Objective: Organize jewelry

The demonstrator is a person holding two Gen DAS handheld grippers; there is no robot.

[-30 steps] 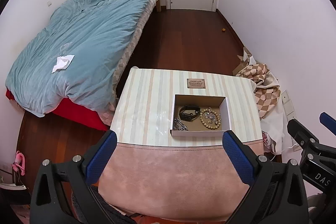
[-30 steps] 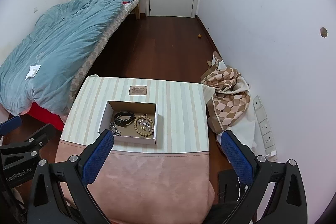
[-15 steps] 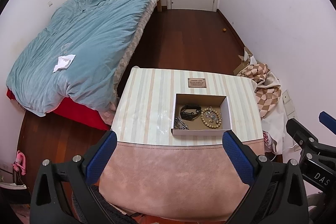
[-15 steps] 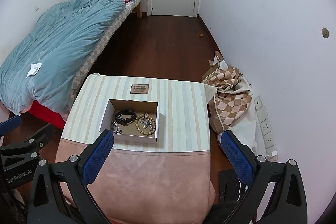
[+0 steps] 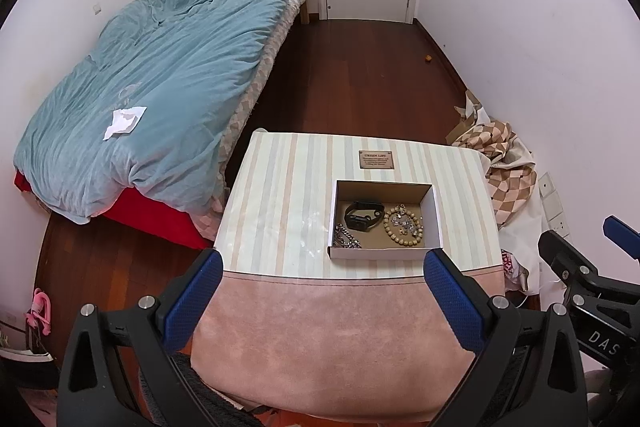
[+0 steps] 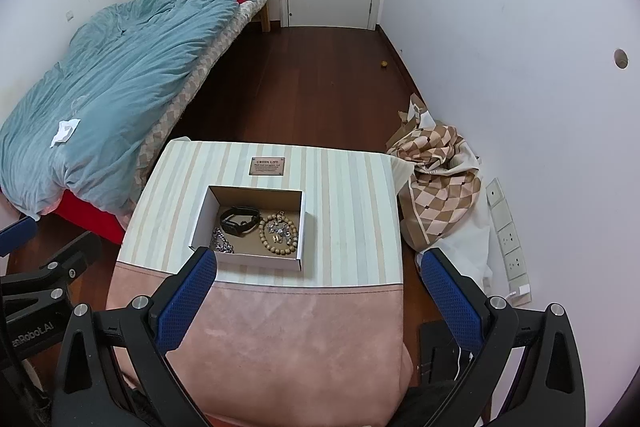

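A shallow cardboard box (image 5: 384, 219) sits on the striped part of the bench (image 5: 280, 195), toward its right half and close to the seam where the pink cloth begins. Inside lie a black smartwatch (image 5: 362, 215) at the middle, a wooden bead bracelet (image 5: 402, 227) with small silver charms in its ring on the right, and a silver chain (image 5: 346, 238) in the near left corner.

Both tools hang above the near edge of the bench, each spread wide and carrying nothing. The left tool (image 5: 318, 301) has the box ahead and slightly to its right; the right tool (image 6: 316, 301) has it ahead and to its left, with its left finger just over the near left corner of the box. The two look about equally near, so either could go in. The watch strap runs roughly left to right across the box, so a reach from the near side would likely close across its short width.
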